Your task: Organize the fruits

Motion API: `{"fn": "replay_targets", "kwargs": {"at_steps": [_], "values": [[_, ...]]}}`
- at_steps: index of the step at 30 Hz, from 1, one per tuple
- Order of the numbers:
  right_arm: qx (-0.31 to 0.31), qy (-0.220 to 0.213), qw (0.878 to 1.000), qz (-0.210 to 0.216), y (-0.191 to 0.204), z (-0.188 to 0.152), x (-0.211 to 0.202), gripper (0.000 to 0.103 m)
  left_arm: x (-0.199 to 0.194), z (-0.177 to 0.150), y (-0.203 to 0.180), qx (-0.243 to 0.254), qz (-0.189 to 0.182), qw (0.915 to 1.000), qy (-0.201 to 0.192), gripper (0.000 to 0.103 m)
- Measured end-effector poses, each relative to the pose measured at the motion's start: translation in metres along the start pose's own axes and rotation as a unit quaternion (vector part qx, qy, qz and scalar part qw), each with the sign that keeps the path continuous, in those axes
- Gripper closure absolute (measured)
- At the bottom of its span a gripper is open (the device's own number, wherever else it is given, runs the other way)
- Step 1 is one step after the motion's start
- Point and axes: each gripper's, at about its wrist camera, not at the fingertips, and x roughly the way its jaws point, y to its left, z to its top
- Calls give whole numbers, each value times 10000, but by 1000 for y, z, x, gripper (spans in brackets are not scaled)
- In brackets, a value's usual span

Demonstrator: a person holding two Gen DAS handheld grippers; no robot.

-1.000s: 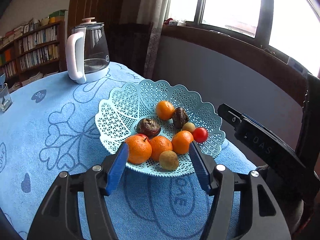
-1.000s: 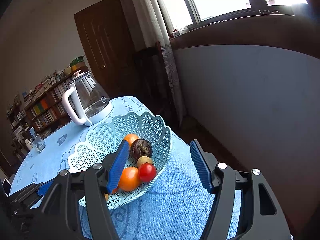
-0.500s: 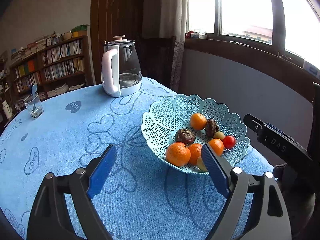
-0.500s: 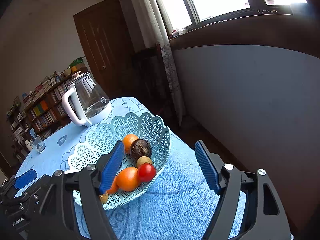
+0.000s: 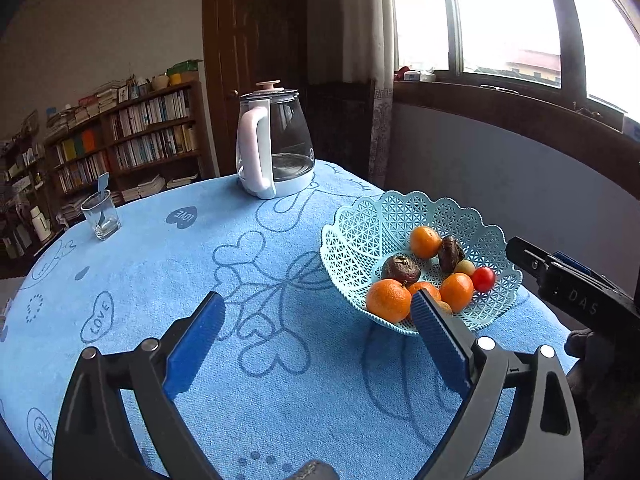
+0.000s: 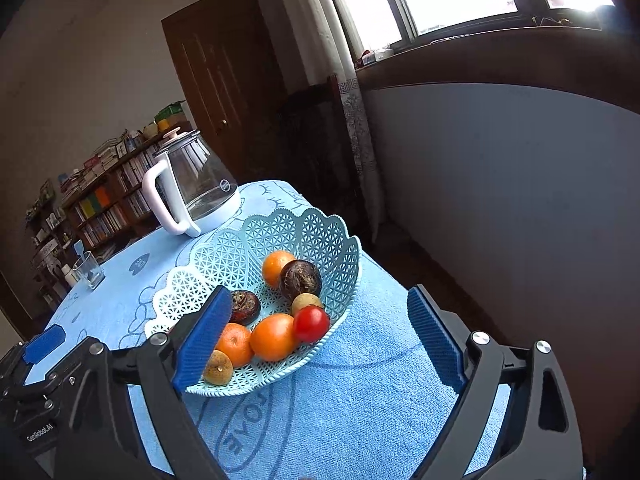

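Fruits (image 5: pixel 430 276) sit heaped in a pale blue lattice basket (image 5: pixel 360 232) near the window-side edge of the blue tablecloth (image 5: pixel 168 272). From the left wrist, the left gripper (image 5: pixel 318 320) has drawn back from the basket and swung toward the open cloth, jaws spread wide and empty; a second ago its pads framed the basket's front oranges. A glass kettle (image 5: pixel 274 148) stands beyond the basket, a small tumbler (image 5: pixel 101 216) well apart from it. From the right wrist, the right gripper (image 6: pixel 320 332) hangs beside the basket (image 6: pixel 224 252), jaws likewise apart and holding nothing, barely shifted. No fruit (image 6: pixel 276 304) lies outside the basket, which suggests the sorting is finished or nearly so.
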Motion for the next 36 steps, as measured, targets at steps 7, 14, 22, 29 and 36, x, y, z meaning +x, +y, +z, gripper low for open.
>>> {"fn": "replay_targets", "kwargs": {"at_steps": [7, 14, 22, 29, 36], "values": [[-322, -57, 9995, -9, 13, -5, -4, 10, -5, -1, 10, -126, 202, 9997, -87, 7], [-298, -105, 9995, 14, 13, -6, -7, 7, -6, -2, 9, -76, 460, 9988, -161, 7], [-673, -133, 9976, 87, 28, -12, -11, 5, -6, -4, 9, -15, 710, 9973, -168, 6], [-922, -215, 9955, 45, 36, -15, -14, 4, -9, -4, 12, -70, 825, 9962, -268, 6], [-1092, -244, 9937, -1, 42, -17, -14, 4, -12, -5, 12, -32, 995, 9944, -369, 5]]}}
